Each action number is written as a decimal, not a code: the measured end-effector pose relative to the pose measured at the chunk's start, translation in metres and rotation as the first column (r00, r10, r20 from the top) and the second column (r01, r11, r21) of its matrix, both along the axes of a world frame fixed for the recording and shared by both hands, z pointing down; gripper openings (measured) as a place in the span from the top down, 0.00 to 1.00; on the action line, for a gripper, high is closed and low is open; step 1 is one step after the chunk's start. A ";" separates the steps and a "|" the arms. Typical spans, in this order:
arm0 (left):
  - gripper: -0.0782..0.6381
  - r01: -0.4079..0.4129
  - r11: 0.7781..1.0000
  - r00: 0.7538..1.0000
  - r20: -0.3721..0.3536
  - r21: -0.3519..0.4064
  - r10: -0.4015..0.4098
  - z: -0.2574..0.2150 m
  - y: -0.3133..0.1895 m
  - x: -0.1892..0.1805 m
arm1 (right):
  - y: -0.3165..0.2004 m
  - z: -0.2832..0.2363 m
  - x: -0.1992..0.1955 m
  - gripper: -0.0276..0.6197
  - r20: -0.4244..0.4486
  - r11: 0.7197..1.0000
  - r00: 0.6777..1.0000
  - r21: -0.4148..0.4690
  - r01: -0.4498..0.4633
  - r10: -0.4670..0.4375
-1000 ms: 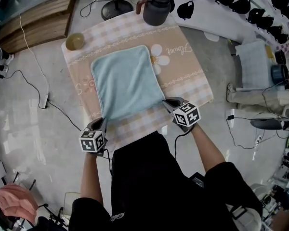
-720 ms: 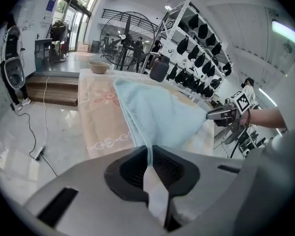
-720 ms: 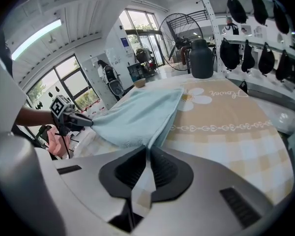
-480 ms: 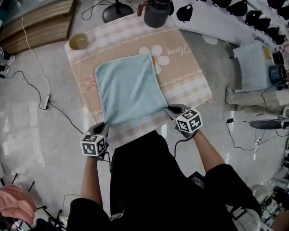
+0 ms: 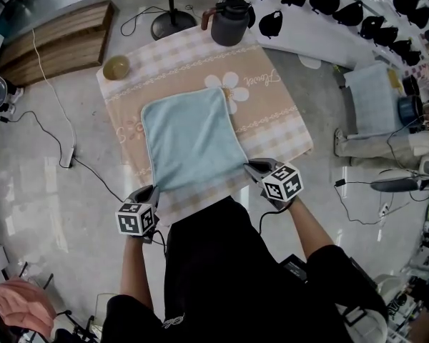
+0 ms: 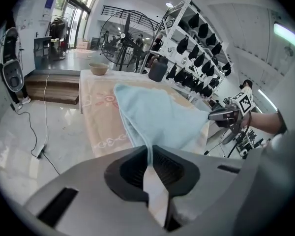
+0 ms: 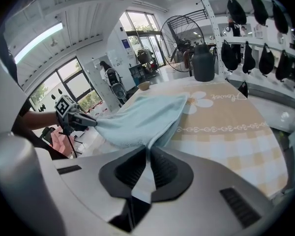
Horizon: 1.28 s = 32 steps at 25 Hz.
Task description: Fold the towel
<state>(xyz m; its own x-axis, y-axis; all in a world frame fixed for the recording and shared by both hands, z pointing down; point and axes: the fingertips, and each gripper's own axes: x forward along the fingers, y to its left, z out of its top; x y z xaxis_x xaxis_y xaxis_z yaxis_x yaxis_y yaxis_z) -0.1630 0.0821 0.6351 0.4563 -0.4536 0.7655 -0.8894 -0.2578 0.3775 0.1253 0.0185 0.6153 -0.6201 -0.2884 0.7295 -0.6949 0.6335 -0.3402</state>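
Note:
A light blue towel (image 5: 191, 140) lies on a beige checked tablecloth (image 5: 272, 120) over the table. Its near edge is lifted off the cloth. My left gripper (image 5: 155, 189) is shut on the towel's near left corner, and in the left gripper view the towel (image 6: 157, 117) runs straight out of the closed jaws. My right gripper (image 5: 248, 164) is shut on the near right corner. From its jaws in the right gripper view the towel (image 7: 142, 119) stretches away toward the left gripper (image 7: 91, 123). The right gripper (image 6: 211, 114) also shows in the left gripper view.
A dark kettle (image 5: 229, 21) stands at the table's far edge, a small bowl (image 5: 116, 67) at its far left corner. A fan stand (image 5: 173, 20) and cables (image 5: 64, 145) lie on the floor. A rack of dark caps (image 5: 329, 2) runs along the right.
Both grippers have risen a little with the towel's near corners, lifting that edge; the towel's far part has slid slightly toward me on the cloth.

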 end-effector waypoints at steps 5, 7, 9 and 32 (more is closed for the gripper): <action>0.84 0.036 0.999 0.999 -0.034 0.015 -0.035 -0.012 -0.011 -0.003 | -0.009 -0.010 0.003 0.91 0.000 1.000 1.000 0.007 0.019 -0.019; 0.84 0.055 0.998 0.998 -0.045 0.018 -0.054 -0.016 -0.018 -0.004 | -0.016 -0.014 0.004 0.91 -0.001 1.000 1.000 0.015 0.022 -0.022; 0.84 0.069 0.997 0.997 -0.044 0.021 -0.069 -0.019 -0.027 -0.006 | -0.026 -0.020 0.002 0.91 -0.001 0.999 1.000 0.026 0.027 -0.027; 0.84 0.186 0.980 0.983 -0.016 0.077 -0.185 -0.050 -0.177 -0.034 | -0.164 -0.058 -0.019 0.91 0.041 0.997 0.997 0.049 0.059 -0.061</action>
<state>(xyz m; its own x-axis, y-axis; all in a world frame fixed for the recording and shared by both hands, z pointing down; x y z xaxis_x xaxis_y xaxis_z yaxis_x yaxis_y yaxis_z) -0.1968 -0.0951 0.5848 0.3651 -0.5891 0.7209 -0.9213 -0.1172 0.3708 0.1065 -0.1456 0.5572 -0.6678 -0.2835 0.6883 -0.6405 0.6899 -0.3373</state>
